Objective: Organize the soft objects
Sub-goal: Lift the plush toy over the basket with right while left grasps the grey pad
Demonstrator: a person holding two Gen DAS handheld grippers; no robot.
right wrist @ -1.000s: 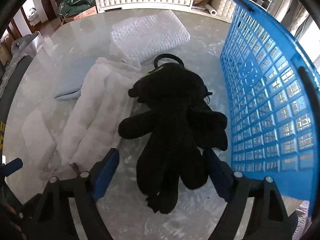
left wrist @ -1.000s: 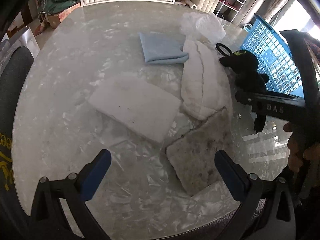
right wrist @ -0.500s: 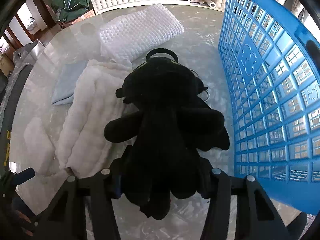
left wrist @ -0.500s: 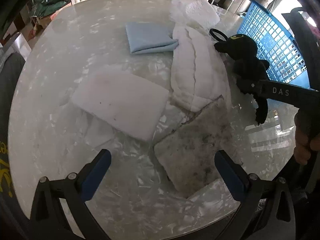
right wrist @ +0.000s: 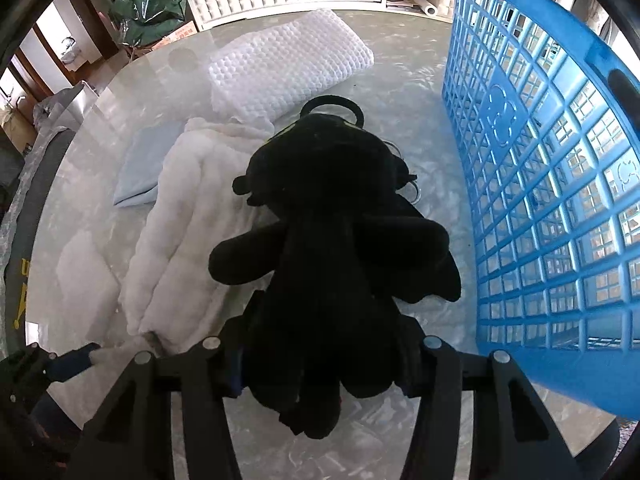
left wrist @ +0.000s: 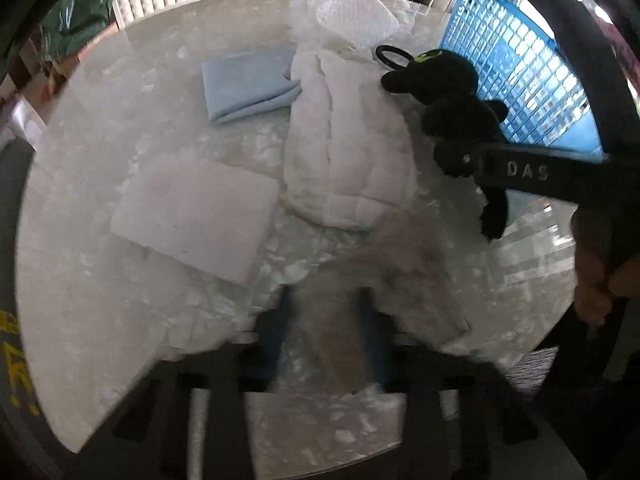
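Now my right gripper [right wrist: 320,364] clamps the black plush toy [right wrist: 332,240] beside the blue basket [right wrist: 552,200], while my left gripper [left wrist: 328,320], jaws just closing, pinches the grey mottled cloth [left wrist: 400,272].

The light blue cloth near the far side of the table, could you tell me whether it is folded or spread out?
Folded. The light blue cloth lies as a compact rectangle with layered edges showing along its near side, flat on the table.

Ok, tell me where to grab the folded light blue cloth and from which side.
Take the light blue cloth at its open, layered edge, which faces the fluffy white blanket. Come straight down from above: it lies flat on the table, and the free layers there give the fingers something to pinch.
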